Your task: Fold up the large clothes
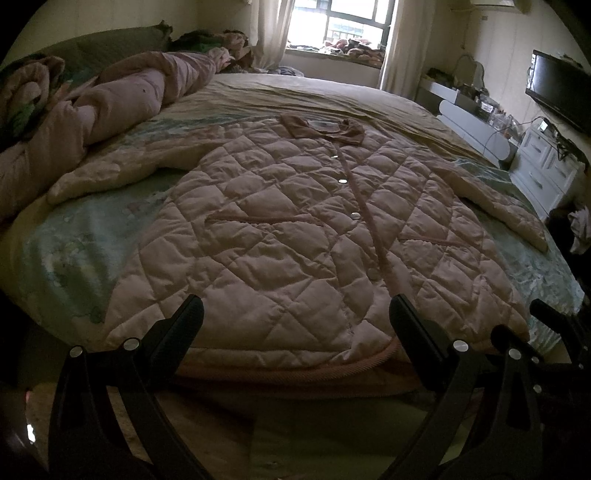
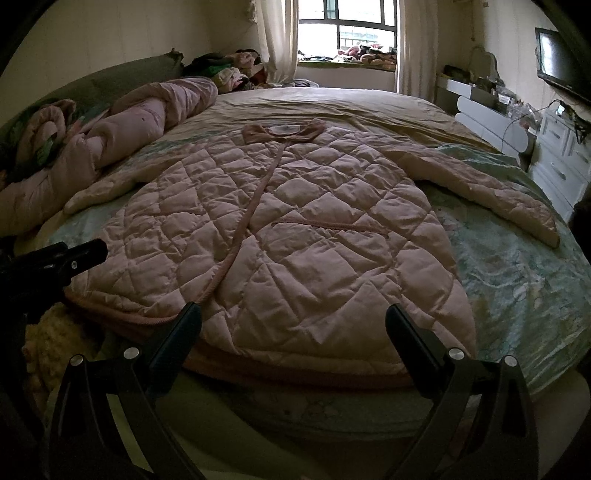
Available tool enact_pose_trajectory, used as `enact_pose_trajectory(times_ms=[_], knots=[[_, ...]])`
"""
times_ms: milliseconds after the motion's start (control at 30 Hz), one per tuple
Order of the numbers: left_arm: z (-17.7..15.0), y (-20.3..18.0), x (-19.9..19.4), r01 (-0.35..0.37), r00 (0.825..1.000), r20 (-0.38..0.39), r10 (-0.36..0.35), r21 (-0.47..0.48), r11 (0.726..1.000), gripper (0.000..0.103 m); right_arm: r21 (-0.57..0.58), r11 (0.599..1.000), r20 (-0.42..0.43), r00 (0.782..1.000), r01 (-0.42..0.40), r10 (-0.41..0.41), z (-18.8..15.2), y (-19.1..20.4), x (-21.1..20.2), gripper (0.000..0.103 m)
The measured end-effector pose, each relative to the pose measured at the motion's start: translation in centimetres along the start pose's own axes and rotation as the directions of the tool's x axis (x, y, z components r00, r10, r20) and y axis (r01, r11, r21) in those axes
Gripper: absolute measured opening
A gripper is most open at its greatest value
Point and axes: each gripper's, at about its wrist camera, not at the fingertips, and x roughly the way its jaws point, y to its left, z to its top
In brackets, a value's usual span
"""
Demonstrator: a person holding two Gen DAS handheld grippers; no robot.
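Left cam first: my left gripper (image 1: 295,310) is hanging wide apart with nothing in it, hovering right at the hem of the coat (image 1: 295,229). The coat is lying flat on the bed (image 1: 62,258), front up, collar (image 1: 325,127) pointing away toward the window (image 1: 343,22), both sleeves spread out to the sides. A rolled-up quilt (image 1: 110,107) is sitting along the left of the bed, apart from the coat. My other gripper's fingers are poking in at the right edge.

Right cam: my right gripper (image 2: 293,314) is also spread wide and empty, hovering over the hem. The coat (image 2: 314,229) is filling most of the bed (image 2: 517,280) here, right sleeve (image 2: 498,188) reaching out toward the dresser (image 2: 565,166). The left gripper is showing at the left edge, just beside the hem corner.
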Motion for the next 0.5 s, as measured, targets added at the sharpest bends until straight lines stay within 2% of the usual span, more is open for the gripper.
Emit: enact_pose_trajectory(times_ms=[500], knots=[[0.18, 0.38, 0.2, 0.009, 1.0, 0.005, -0.009, -0.003, 1.0, 0.094, 0.003, 1.0, -0.001, 1.0, 0.0, 0.0, 0.12, -0.04, 0.09, 0.099]])
